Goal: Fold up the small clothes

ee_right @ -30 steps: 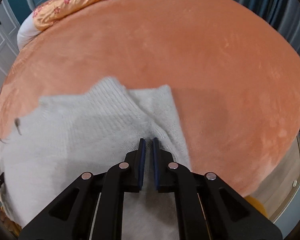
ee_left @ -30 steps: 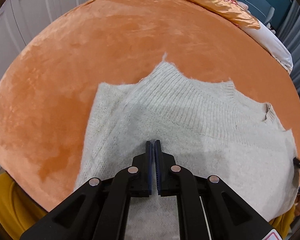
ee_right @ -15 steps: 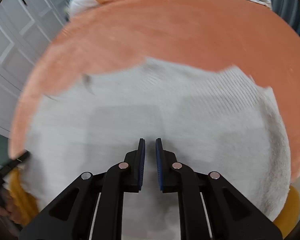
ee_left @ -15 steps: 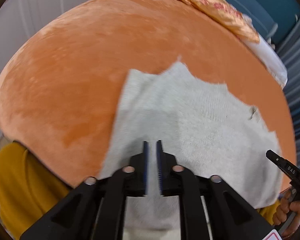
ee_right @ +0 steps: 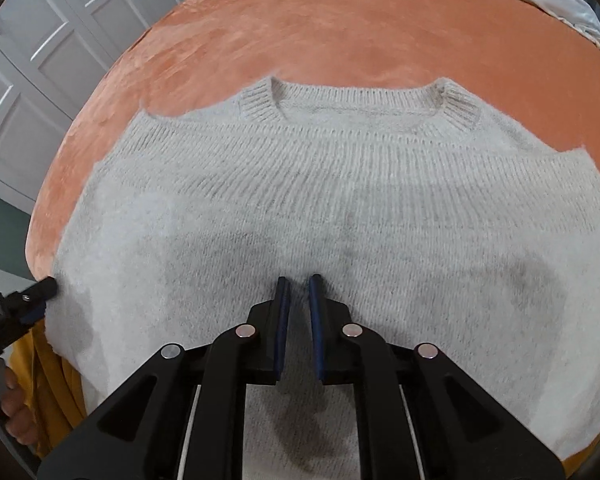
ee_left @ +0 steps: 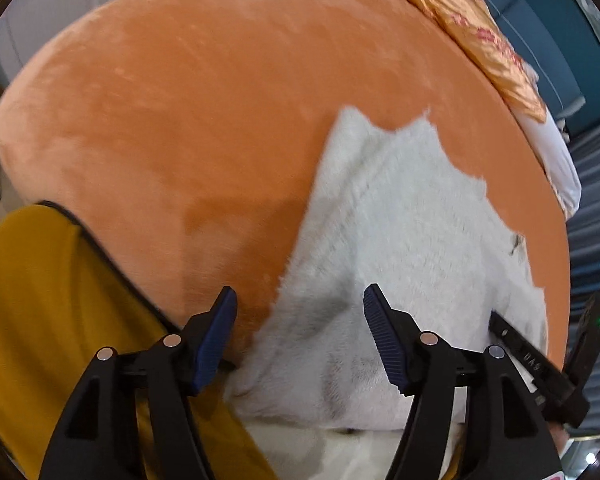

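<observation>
A pale grey knitted sweater [ee_right: 340, 184] lies flat on the orange bed cover, collar at the far side, sleeves folded in. In the left wrist view the sweater [ee_left: 400, 240] is seen from its left edge. My left gripper [ee_left: 298, 300] is open wide and empty, astride the sweater's near left edge. It also shows in the right wrist view [ee_right: 32, 296] at the sweater's left edge. My right gripper [ee_right: 299, 284] hovers over the sweater's lower middle, jaws a narrow gap apart with nothing between them. It shows in the left wrist view [ee_left: 540, 356] at the far right.
The orange plush bed cover [ee_left: 220, 100] spreads beyond the sweater. A gold satin pillow [ee_left: 480, 40] and white bedding lie at the far end. White wardrobe doors [ee_right: 40, 60] stand left of the bed. The person's yellow clothing [ee_left: 40, 320] is at the near edge.
My left gripper opened wide and swung left to the sweater's left edge. My right gripper moved from the right side to over the sweater's middle, staying nearly closed.
</observation>
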`<state>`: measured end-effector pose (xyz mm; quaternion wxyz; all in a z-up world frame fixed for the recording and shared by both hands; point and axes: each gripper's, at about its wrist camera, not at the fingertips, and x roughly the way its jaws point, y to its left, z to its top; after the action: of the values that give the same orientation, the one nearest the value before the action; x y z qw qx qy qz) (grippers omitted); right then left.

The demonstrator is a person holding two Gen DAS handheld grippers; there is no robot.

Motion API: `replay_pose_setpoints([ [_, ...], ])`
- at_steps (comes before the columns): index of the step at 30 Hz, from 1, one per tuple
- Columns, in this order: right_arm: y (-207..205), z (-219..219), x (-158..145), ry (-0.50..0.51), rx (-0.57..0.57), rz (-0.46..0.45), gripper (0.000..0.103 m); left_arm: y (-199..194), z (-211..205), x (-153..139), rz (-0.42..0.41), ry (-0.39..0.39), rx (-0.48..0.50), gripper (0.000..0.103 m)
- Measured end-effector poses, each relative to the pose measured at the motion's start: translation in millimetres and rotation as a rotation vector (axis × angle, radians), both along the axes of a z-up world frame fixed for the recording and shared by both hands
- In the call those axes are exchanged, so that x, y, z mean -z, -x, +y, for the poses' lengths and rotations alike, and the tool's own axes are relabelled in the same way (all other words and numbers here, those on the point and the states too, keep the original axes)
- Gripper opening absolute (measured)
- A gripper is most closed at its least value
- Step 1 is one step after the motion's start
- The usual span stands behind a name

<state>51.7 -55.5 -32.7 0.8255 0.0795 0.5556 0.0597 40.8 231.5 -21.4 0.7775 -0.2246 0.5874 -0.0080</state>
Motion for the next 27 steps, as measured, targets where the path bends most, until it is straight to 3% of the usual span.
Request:
replay_pose_setpoints([
  [6,-2,5,3,0.026,-0.016,-0.02,0.009,-12,-11,15,-0.009,-0.001,0.02,0.064],
  [8,-1,1,4,0.01,-0.017,-0.023,0.009,-14,-12,14,-0.02,0.013,0.022,0.051],
  [10,0,-3,4,-0.024,-0.009,-0.024,0.009,-15,-13,8,-0.035,0.036,0.025,0.024],
  [11,0,-5,2,-0.037,-0.004,-0.024,0.009,-15,-13,3,-0.042,0.051,0.026,0.015],
  [14,9,-18,-9,-0.106,0.034,-0.035,0.01,-12,-18,-21,-0.09,0.089,0.04,0.012],
  [17,30,-38,-24,-0.152,0.076,-0.079,0.02,-6,-41,-63,-0.185,0.096,0.12,0.011],
  [23,75,-88,-34,-0.156,0.168,-0.096,0.021,7,-132,-140,-0.353,0.105,0.34,0.011],
  [27,107,-128,-40,-0.136,0.248,-0.111,0.021,14,-198,-166,-0.416,0.157,0.485,0.011],
])
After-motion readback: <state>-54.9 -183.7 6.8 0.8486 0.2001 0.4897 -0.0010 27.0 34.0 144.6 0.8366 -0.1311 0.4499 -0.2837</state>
